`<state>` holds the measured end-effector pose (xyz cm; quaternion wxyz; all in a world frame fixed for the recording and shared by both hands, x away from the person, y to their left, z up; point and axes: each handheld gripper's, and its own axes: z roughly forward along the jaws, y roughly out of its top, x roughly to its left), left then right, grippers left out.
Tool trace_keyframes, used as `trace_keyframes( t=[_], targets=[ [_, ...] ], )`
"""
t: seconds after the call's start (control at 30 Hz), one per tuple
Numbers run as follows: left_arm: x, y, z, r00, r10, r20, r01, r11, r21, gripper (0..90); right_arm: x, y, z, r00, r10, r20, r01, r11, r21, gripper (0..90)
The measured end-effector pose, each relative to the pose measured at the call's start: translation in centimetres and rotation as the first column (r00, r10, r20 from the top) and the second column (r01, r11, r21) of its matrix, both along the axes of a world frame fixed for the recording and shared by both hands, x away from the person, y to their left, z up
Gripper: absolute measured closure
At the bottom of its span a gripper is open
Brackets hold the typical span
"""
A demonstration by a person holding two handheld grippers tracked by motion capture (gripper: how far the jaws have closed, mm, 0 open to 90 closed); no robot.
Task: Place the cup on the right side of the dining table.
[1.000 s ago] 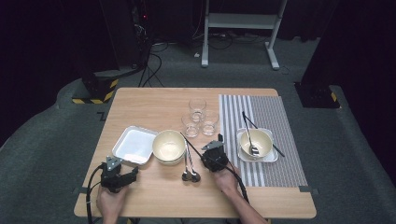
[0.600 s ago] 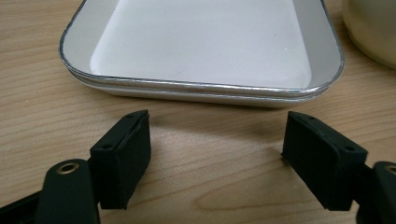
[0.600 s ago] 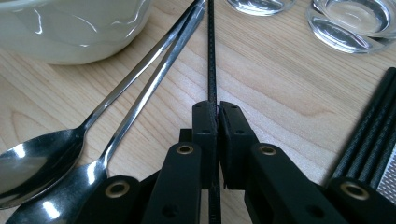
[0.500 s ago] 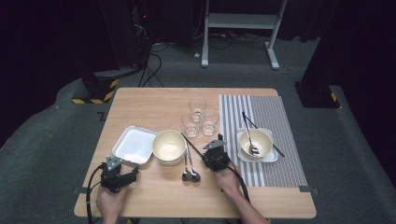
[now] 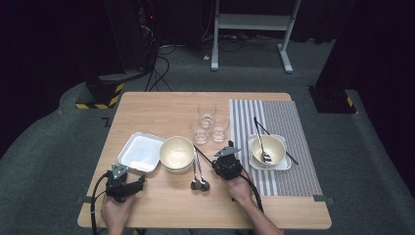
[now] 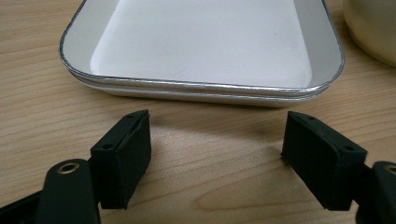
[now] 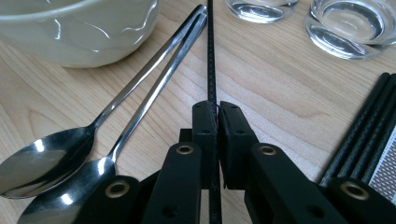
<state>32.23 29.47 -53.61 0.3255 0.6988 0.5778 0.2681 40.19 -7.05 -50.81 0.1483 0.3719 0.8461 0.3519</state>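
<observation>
Right gripper (image 7: 217,119): clamping a black chopstick (image 7: 211,56).
Crowding it: two spoons (image 7: 140,88), cream bowl (image 7: 79,28), glasses (image 7: 348,23).
Left gripper (image 6: 217,144): gaping wide, holding nothing, facing the white tray (image 6: 205,81).

A cream bowl (image 5: 177,152) sits mid-table on the wooden table (image 5: 147,105), with two spoons (image 5: 197,182) lying side by side just right of it, their bowls toward the near edge. Three glasses (image 5: 210,123) stand clustered behind them, close to the striped mat (image 5: 288,117). On the mat a second bowl (image 5: 275,147) with a spoon (image 5: 262,147) in it rests on a square plate (image 5: 284,167), and dark sticks (image 5: 274,139) lie slanted past it; beyond the table, a white frame (image 5: 252,22) stands on the dark floor near cables (image 5: 161,63).
</observation>
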Motion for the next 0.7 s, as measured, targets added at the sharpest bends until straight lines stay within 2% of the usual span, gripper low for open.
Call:
trace_keyframes(
  t=[0.7],
  targets=[
    [0.0,0.0,0.0,1.0,0.0,0.0,0.0,1.0,-0.001,24.0,-0.3,-0.4,1.1,0.9996,0.012,0.026,-0.012,1.0,0.015,86.1]
  ],
)
